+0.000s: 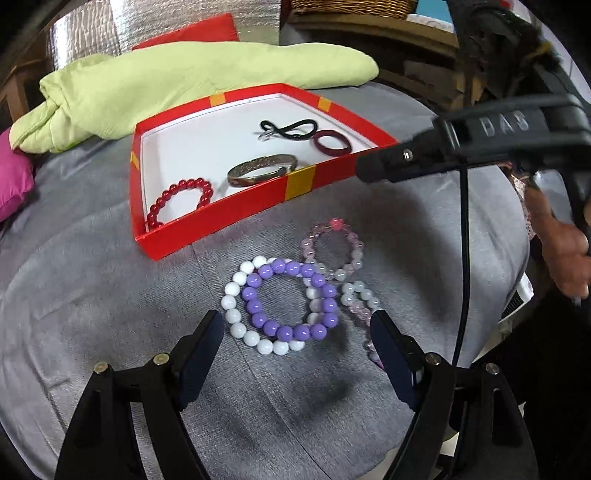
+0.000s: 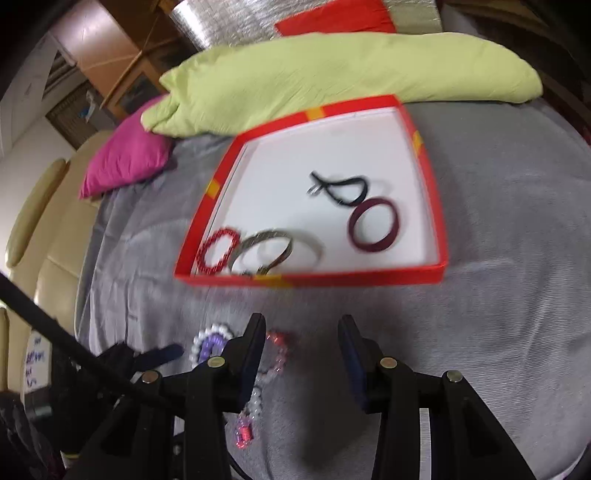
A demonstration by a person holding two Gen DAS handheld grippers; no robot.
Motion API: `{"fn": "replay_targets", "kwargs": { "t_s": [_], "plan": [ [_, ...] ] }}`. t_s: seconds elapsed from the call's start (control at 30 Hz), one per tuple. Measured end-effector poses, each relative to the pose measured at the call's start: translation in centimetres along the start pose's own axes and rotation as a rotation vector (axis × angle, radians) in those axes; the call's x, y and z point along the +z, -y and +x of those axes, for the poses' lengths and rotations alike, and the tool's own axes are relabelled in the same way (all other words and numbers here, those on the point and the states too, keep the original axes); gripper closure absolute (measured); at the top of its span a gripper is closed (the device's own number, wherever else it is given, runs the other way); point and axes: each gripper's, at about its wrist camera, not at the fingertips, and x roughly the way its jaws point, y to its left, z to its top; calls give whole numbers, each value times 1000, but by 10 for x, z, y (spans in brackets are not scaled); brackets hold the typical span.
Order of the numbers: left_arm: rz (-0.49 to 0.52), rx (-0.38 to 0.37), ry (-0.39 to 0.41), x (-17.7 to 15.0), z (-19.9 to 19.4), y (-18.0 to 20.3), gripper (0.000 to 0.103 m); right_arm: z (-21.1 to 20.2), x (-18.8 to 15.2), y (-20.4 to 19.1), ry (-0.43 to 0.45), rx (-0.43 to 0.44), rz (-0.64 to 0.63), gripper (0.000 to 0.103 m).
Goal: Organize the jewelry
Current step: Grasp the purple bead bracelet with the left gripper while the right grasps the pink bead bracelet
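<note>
A red box (image 1: 299,182) (image 2: 369,277) with a white floor lies on the grey cover. It holds a red bead bracelet (image 1: 181,201) (image 2: 218,252), a metal bangle (image 1: 262,170) (image 2: 264,251), a dark red ring bangle (image 1: 331,143) (image 2: 375,224) and a black cord (image 1: 290,129) (image 2: 341,190). In front of the box lie a purple bead bracelet (image 1: 290,299) (image 2: 211,345) over a white one (image 1: 236,295), and pale pink bracelets (image 1: 332,243) (image 2: 277,350). My left gripper (image 1: 297,332) is open, just short of the purple bracelet, empty. My right gripper (image 2: 302,332) is open and empty before the box; it also shows in the left wrist view (image 1: 373,168).
A light green cushion (image 1: 184,85) (image 2: 332,77) lies behind the box, a magenta pillow (image 1: 14,181) (image 2: 125,162) to its left, and red cloth (image 1: 195,31) behind. A black cable (image 1: 463,258) hangs from the right gripper. A cream sofa (image 2: 40,229) stands at the left.
</note>
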Motion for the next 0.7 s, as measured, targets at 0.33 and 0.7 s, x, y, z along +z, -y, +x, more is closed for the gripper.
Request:
{"fn": "replay_targets", "kwargs": {
  "t_s": [0.33, 0.7],
  "plan": [
    [-22, -15, 1, -2, 2, -12, 55, 44, -12, -24, -115, -102, -137, 85],
    [-62, -29, 40, 2, -7, -26, 93, 20, -6, -3, -40, -137, -78, 94]
  ]
}}
